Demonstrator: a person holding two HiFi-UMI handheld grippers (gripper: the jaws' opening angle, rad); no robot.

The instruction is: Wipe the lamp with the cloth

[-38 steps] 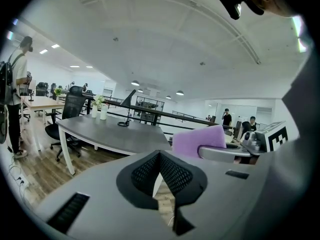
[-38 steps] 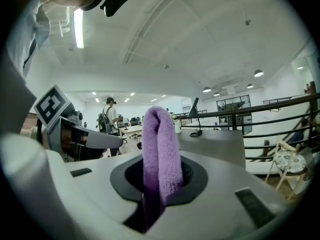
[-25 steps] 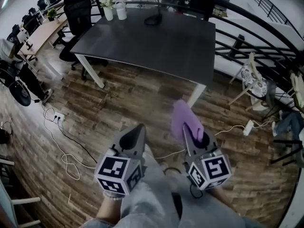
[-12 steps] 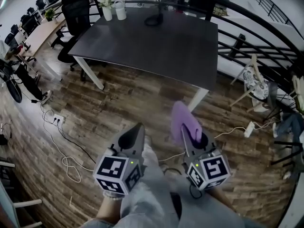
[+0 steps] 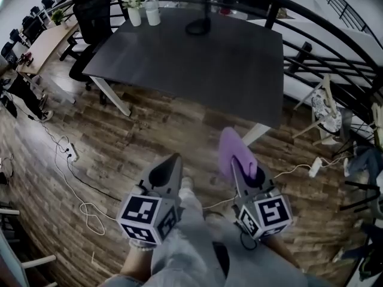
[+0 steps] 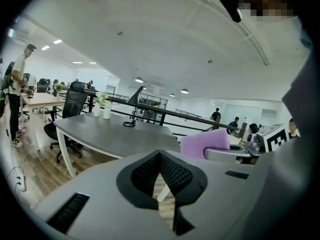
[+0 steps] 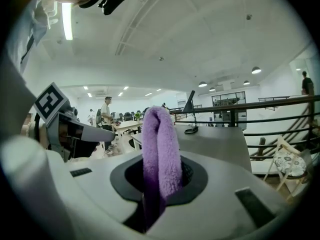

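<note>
At 12 o'clock on the dark grey table (image 5: 233,70), well apart, black round-based desk lamp (image 5: 199,25) not yet wiped; at 5 o'clock, fluffy purple cloth (image 5: 230,149) clamped upright in right gripper (image 5: 240,170), ready for wiping, with left gripper (image 5: 172,164) closed and empty at 7 o'clock.

No legible text or numbers, apparently.

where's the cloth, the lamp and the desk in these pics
purple cloth (image 7: 160,149): right gripper view, on the middle of its folded length
lamp (image 5: 197,27): head view, on its round base at the desk's far side
desk (image 5: 203,70): head view, on the bare middle of its dark top
</note>
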